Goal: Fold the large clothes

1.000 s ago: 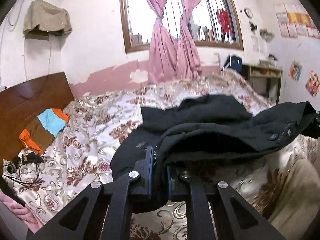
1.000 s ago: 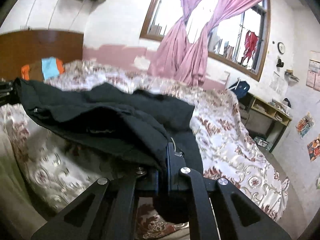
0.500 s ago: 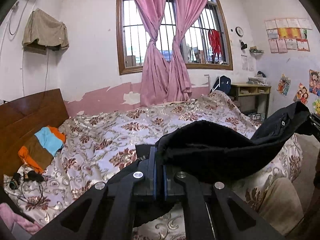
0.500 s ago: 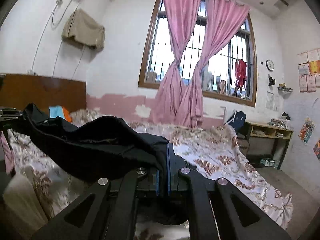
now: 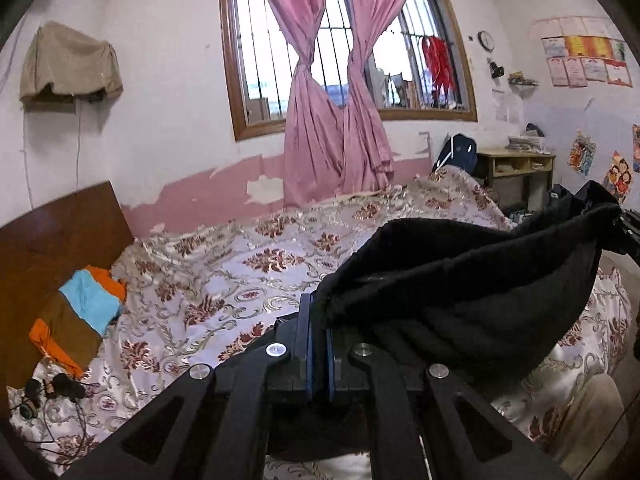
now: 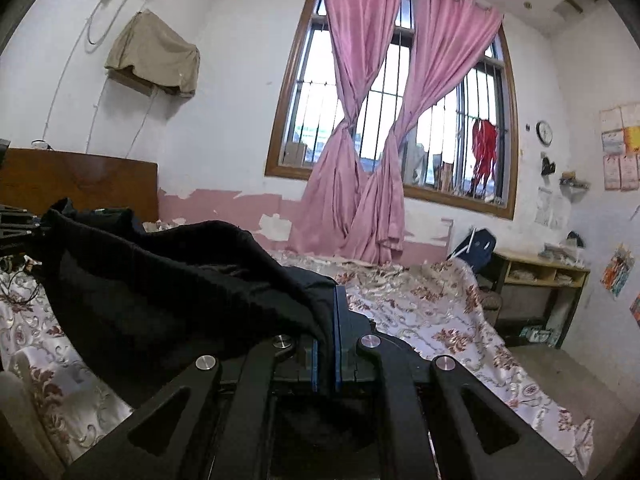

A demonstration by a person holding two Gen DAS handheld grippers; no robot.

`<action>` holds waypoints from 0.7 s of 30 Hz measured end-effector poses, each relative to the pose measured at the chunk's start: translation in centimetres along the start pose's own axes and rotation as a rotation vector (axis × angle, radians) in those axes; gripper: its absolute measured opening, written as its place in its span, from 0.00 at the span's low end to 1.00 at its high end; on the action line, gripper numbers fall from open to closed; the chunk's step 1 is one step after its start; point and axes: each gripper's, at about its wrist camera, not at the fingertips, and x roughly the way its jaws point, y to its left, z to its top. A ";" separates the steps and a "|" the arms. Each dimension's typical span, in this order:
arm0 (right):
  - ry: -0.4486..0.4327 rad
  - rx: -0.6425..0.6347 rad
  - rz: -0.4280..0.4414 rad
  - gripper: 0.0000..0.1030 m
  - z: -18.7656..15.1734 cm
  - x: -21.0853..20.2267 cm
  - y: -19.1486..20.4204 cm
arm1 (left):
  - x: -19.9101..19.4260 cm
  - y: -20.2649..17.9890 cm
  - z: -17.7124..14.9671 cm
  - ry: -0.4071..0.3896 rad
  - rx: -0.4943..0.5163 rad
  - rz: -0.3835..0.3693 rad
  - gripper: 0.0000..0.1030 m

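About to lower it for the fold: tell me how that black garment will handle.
Probably floppy: the black garment sags in a deep belly between the left gripper and right gripper. Likely fairly heavy, since the knit looks thick. It may bunch on the bedspread rather than lie flat.

1. The left wrist view looks forward along the left gripper (image 5: 317, 320), raised above the bed (image 5: 224, 280), facing the window (image 5: 344, 52)
2. The right wrist view sits on the right gripper (image 6: 329, 320), angled slightly upward toward the same window (image 6: 400, 100)
3. Both are very near the black garment (image 5: 460, 280) that fills their foreground (image 6: 180, 280)
4. Both share the curtains (image 5: 332, 128), headboard (image 5: 52, 236) and desk (image 5: 516, 168); the dark shape at each frame's edge is probably the other gripper
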 end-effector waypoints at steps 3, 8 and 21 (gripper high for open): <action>0.028 0.006 0.001 0.04 0.2 4.1 -0.3 | 3.1 -0.1 0.8 0.019 0.029 0.017 0.05; 0.105 0.091 0.038 0.04 -0.3 11.6 -1.4 | 9.0 0.5 1.3 0.073 -0.017 -0.004 0.05; 0.265 0.157 0.016 0.04 -6.2 25.7 -1.4 | 22.5 0.8 -0.9 0.207 -0.071 0.001 0.05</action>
